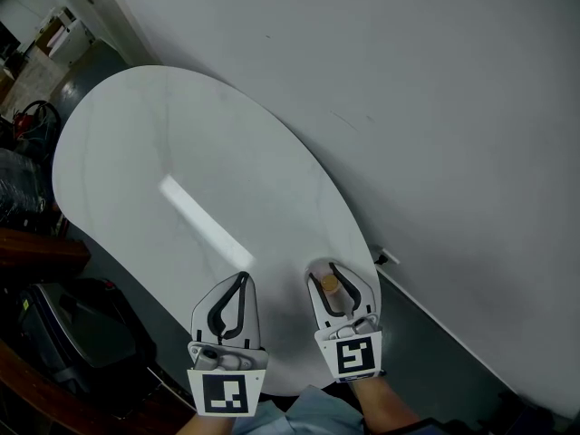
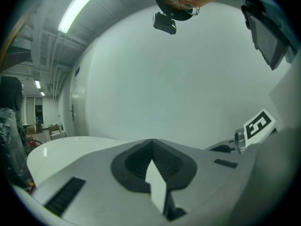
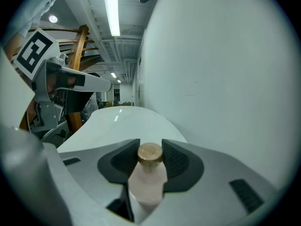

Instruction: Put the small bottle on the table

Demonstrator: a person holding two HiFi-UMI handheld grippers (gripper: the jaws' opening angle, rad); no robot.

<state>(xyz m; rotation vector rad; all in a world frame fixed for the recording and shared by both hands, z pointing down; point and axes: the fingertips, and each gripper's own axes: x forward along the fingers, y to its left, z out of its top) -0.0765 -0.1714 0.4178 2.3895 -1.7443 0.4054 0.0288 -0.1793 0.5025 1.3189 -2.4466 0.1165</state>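
- Right gripper (image 3: 151, 144) holds the bottle (image 3: 147, 182) upright by its cap (image 3: 150, 153) only, pads against both sides with no gap showing; the body hangs down between the jaws
- It sits over the near end of the table (image 1: 181, 152), close to the rim; no view shows whether the base rests on the top
- Risk: such a small hold on a round cap could let the bottle swing or slip out, and if the jaws part before the base is down it would likely drop and topple
- Risk: a topple this near the rim could roll it off (the left side has more room)
- Left gripper (image 1: 243, 277) has its jaws closed together on nothing, just beside the right
- Bottle: cap on, pale opaque body, contents cannot be told
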